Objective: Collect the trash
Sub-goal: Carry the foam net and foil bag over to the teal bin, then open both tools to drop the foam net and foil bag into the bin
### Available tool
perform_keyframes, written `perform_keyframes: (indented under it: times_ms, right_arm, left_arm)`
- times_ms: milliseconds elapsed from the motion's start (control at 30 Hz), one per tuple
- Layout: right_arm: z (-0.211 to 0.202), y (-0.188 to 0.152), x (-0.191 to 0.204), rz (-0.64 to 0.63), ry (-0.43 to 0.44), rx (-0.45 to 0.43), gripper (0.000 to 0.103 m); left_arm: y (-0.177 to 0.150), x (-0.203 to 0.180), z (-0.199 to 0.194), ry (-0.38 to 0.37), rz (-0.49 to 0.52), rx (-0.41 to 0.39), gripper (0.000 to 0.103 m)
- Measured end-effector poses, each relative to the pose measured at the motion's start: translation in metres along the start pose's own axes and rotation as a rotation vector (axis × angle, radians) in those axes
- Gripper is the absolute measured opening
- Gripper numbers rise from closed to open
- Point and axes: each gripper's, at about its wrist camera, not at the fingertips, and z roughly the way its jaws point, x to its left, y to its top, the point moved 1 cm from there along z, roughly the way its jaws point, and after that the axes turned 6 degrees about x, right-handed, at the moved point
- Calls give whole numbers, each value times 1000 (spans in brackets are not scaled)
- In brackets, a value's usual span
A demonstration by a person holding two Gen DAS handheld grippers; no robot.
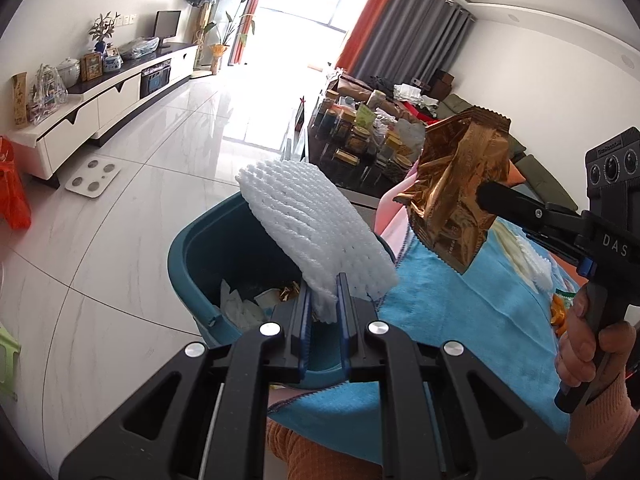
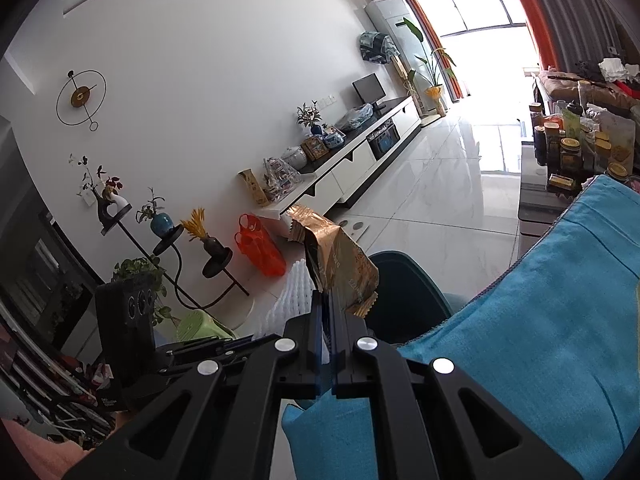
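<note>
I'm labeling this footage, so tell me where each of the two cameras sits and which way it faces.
Left wrist: on the left gripper, looking down its fingers at the white foam net it holds over the teal bin; the right hand shows.
Right wrist: on the right gripper, facing the TV cabinet past the gold wrapper it holds.
Shared: bin, wrapper, blue cloth, each other's gripper.

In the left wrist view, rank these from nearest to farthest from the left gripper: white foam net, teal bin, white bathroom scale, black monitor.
1. White foam net: clamped in the left gripper.
2. Teal bin: just below and beyond it.
3. White bathroom scale: on the floor, left.
4. Black monitor: on the far cabinet, upper left.
</note>
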Motion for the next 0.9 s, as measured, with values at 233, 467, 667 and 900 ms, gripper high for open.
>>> perform_keyframes:
  times_ms: [233, 467, 667, 900]
  right_arm:
    - [32, 5, -9, 43, -10, 43, 2]
    - [59, 8, -14, 66, -37, 93, 2]
    - [77, 6, -18, 91, -77, 136, 3]
    - [82, 7, -20, 98, -106, 144, 11]
  left_arm:
    - [4, 10, 12, 26, -15, 18, 12]
    - [8, 12, 22, 54, -26, 36, 12]
    - [8, 14, 34, 64, -36, 62, 13]
    - [9, 14, 54, 83, -44, 93, 17]
